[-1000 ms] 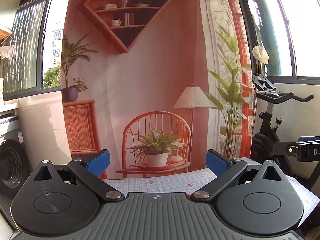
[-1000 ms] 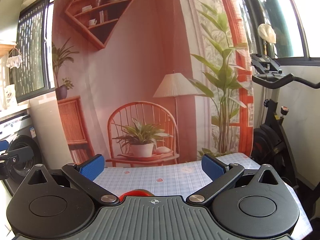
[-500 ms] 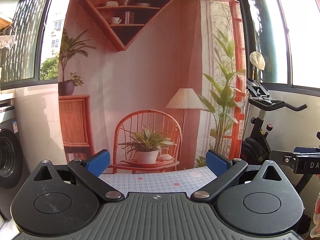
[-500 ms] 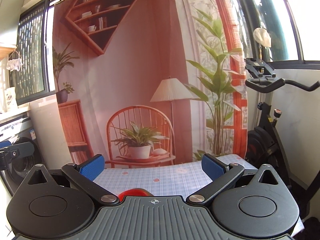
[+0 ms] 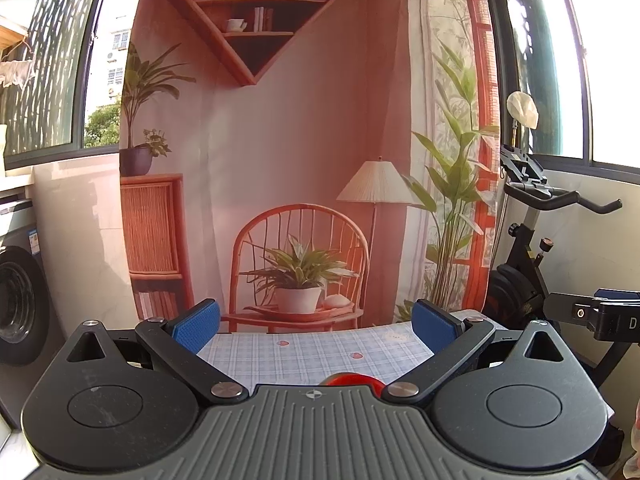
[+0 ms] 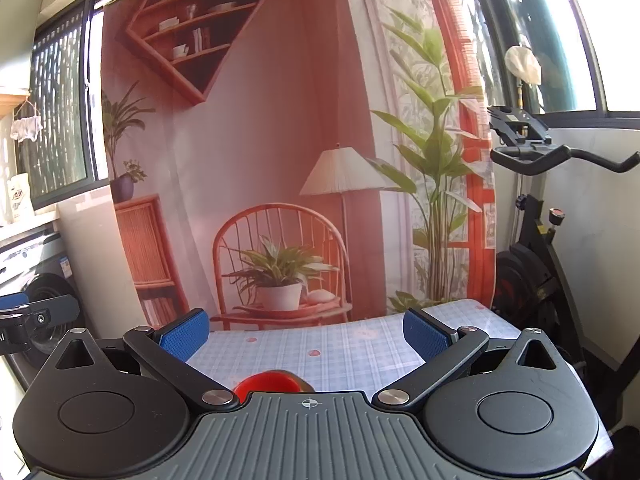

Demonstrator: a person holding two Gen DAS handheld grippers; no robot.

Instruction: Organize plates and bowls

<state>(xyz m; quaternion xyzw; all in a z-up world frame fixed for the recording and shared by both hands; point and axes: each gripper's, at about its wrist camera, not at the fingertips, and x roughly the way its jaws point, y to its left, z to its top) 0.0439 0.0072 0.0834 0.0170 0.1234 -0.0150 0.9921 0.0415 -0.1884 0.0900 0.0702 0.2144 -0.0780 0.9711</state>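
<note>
A red dish (image 5: 352, 380) peeks over the housing of my left gripper (image 5: 316, 322); only its rim shows. It also shows in the right wrist view (image 6: 266, 383), with a brownish edge behind it. My left gripper is open and empty above the near part of the checked tablecloth (image 5: 312, 356). My right gripper (image 6: 306, 330) is open and empty above the same cloth (image 6: 340, 352). Its body (image 5: 600, 316) shows at the right of the left view. The left gripper's body (image 6: 24, 318) shows at the left of the right view.
A printed backdrop (image 5: 280, 140) hangs behind the table's far edge. An exercise bike (image 5: 532, 240) stands at the right, beside the table. A washing machine (image 5: 16, 304) stands at the left. Windows run along both sides.
Both views have tilted down a little and shifted. The red dish has come into the left wrist view, and more of it shows in the right wrist view. Both grippers stay open.
</note>
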